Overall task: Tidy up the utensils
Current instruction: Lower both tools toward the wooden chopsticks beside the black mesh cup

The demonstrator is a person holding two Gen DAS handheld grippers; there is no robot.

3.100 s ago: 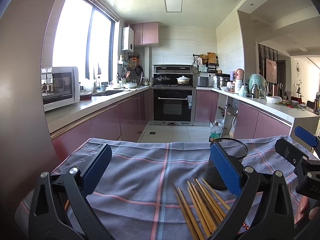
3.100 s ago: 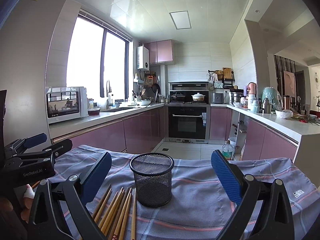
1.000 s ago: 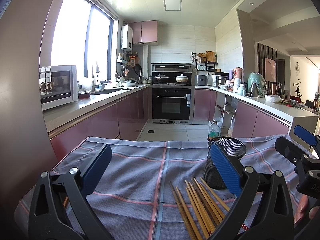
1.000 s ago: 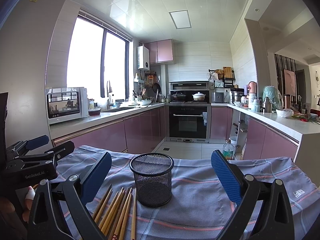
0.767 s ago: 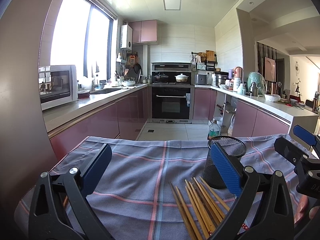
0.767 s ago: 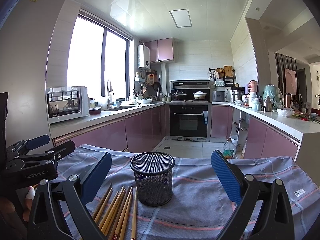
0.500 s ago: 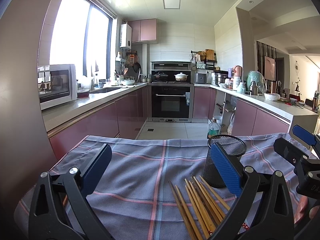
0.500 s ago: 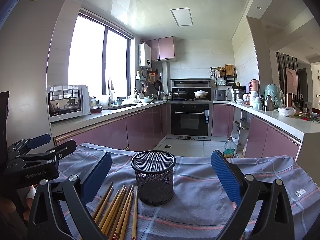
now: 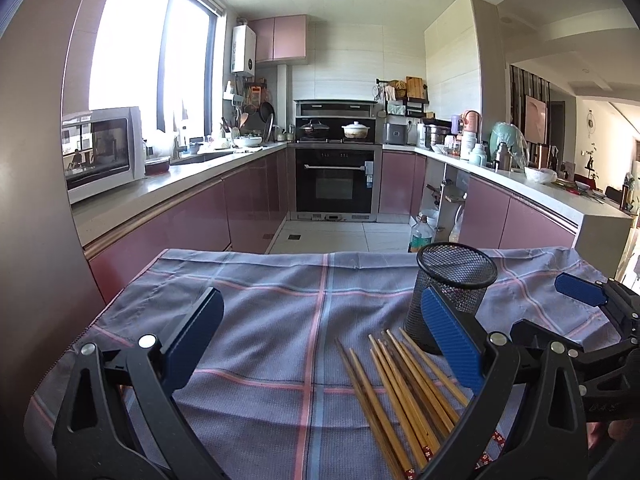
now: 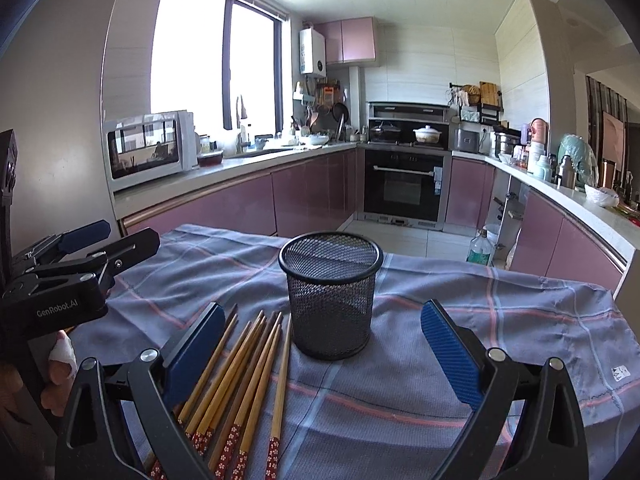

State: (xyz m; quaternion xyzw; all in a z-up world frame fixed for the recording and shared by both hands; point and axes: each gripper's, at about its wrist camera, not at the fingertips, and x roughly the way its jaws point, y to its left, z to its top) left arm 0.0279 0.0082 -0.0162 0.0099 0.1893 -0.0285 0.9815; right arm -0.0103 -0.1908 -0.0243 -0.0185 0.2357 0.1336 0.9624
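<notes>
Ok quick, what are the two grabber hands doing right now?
Left gripper: open, holding nothing.
Right gripper: wide but closing, nothing gripped; mesh cup stands ahead.

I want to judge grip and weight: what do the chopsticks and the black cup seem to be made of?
Chopsticks: probably bamboo or wood, with tan, streaky shafts, a slight sheen and red flower-patterned ends.
Mesh cup: likely black-coated metal mesh; the cloth shows through its fine wall, and its rim is solid.

— How many black wire-mesh cylindrical holders (image 10: pixel 330 296) do we see?
— One, on one blue-grey checked cloth (image 10: pixel 500 320).
— And the red-ended wooden chopsticks (image 10: pixel 256 364)?
— We count about eight; the overlap hides the exact number.
</notes>
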